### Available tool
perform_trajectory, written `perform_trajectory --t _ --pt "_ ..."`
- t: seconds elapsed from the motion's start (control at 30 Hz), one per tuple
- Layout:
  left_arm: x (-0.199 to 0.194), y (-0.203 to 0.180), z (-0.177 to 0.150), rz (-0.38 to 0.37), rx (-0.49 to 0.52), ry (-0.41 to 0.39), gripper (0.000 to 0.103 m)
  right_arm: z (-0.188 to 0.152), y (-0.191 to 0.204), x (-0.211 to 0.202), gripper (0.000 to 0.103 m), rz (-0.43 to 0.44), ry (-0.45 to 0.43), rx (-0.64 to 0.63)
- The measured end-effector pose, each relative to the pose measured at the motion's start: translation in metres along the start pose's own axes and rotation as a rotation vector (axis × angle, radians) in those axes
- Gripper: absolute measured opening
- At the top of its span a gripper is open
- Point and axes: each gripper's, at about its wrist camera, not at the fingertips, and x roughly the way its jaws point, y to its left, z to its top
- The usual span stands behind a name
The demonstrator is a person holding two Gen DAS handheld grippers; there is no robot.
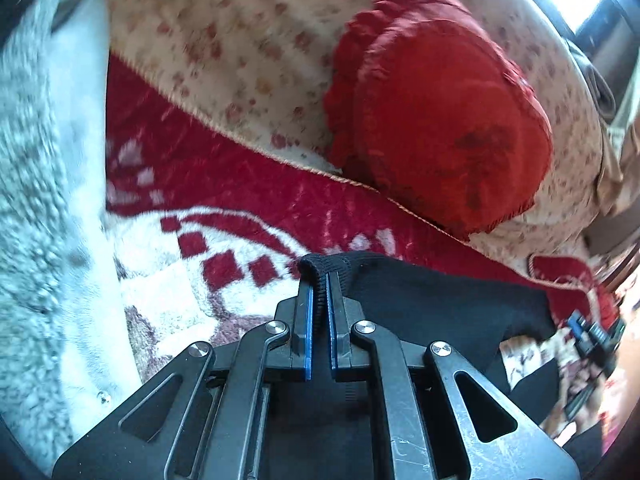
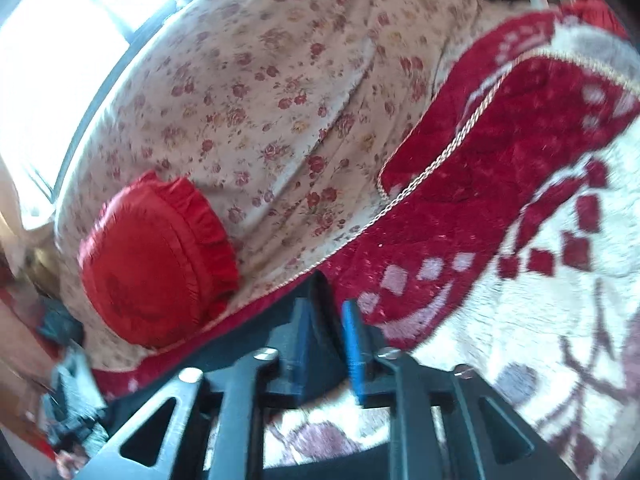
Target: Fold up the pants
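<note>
The black pants (image 1: 440, 300) lie across a red and white patterned blanket (image 1: 240, 184). My left gripper (image 1: 319, 280) is shut on a ribbed edge of the pants, which bulges up between the blue pads; the rest of the cloth trails off to the right. At the far right edge of that view the other gripper (image 1: 592, 340) shows, blurred. In the right wrist view, my right gripper (image 2: 326, 304) has its jaws a little apart, with a wedge of the black pants (image 2: 322, 296) standing between them, leaning on the left finger and apart from the blue right pad (image 2: 354, 340).
A round red frilled cushion (image 1: 440, 120) (image 2: 156, 264) rests on a floral cover (image 1: 240, 40) beyond the blanket. A white fleecy garment (image 1: 32, 200) fills the left side. Grey clothes (image 2: 72, 400) are heaped at the lower left; a bright window (image 2: 48, 40) is behind.
</note>
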Motion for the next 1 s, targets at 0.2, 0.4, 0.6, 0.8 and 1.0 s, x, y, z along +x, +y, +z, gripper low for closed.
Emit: perform_trajectory --t 0.2,0.4,0.6,0.8,1.0 --pt "-0.011 -0.019 0.002 0.055 0.028 -0.043 0.004 0.012 -0.021 0.026 0.023 0.133 0.052 0.136" --pt "-0.014 -0.021 0.004 0.076 0.023 -0.047 0.004 0.022 -0.014 0.066 0.023 0.161 0.169 0.073" --pt "-0.019 -0.021 0.004 0.071 0.022 -0.042 0.004 0.034 -0.006 0.095 0.023 0.175 0.248 0.038" --pt "-0.012 -0.023 0.004 0.078 0.028 -0.024 0.004 0.037 -0.006 0.102 0.023 0.110 0.245 -0.004" --pt "-0.002 -0.023 0.002 0.088 0.031 0.002 0.004 0.034 0.002 0.113 0.022 0.137 0.286 -0.053"
